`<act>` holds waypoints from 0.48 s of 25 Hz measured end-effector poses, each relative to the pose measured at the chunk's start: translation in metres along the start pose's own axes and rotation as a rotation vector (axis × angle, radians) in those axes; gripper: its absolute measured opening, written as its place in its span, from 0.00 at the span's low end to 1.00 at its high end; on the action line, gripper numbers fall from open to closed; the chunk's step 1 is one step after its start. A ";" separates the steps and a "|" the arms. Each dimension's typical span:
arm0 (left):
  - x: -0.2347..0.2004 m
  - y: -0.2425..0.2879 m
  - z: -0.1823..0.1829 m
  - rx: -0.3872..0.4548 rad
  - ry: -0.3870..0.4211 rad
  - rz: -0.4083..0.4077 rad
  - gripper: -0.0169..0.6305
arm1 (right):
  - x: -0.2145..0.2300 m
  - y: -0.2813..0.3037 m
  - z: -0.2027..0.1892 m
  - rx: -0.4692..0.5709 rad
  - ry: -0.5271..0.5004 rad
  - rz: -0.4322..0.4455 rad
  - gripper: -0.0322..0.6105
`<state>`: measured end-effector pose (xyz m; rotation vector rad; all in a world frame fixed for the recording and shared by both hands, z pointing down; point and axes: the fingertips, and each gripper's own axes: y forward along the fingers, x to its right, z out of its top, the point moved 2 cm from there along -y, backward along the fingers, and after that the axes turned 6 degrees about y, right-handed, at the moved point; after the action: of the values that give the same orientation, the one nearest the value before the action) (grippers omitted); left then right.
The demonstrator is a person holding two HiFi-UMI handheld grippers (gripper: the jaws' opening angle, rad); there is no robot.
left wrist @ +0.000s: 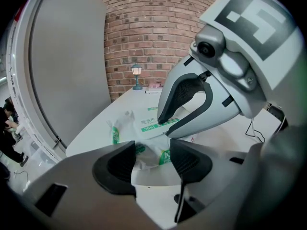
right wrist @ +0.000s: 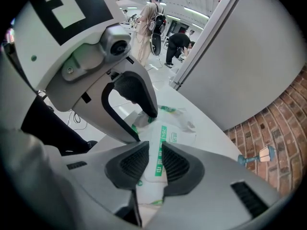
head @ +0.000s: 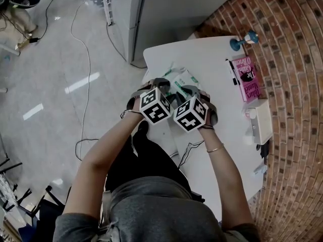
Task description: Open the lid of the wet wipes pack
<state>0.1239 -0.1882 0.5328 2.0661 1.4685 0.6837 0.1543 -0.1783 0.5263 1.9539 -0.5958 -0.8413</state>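
The wet wipes pack [head: 182, 77], white with green print, lies on the white table [head: 212, 59] just ahead of both grippers. My left gripper [head: 161, 86] is at the pack's near left end. In the left gripper view the pack's crumpled end [left wrist: 151, 156] fills the gap of the left gripper [left wrist: 152, 159], whose pads press on it. My right gripper [head: 190, 92] points steeply down over the pack's top. In the right gripper view the pads of the right gripper [right wrist: 155, 159] stand a narrow slot apart, with the printed top [right wrist: 159, 153] showing in the slot.
A pink book [head: 246, 77], a black pen [head: 232, 72] and a small blue lamp [head: 243, 39] lie at the table's brick-wall side, with a white box [head: 261, 121] nearer me. A grey cabinet [head: 166, 14] stands beyond the table. Cables trail on the floor [head: 81, 69].
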 end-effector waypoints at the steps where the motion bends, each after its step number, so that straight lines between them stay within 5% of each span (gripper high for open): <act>1: 0.000 0.000 0.000 -0.003 -0.002 -0.001 0.37 | 0.000 0.000 0.000 0.001 -0.004 0.003 0.18; 12: -0.002 0.002 0.002 -0.036 -0.024 -0.032 0.38 | 0.000 0.001 -0.001 -0.021 0.011 0.050 0.15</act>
<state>0.1261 -0.1908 0.5330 2.0129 1.4628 0.6660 0.1550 -0.1788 0.5277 1.9163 -0.6244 -0.8026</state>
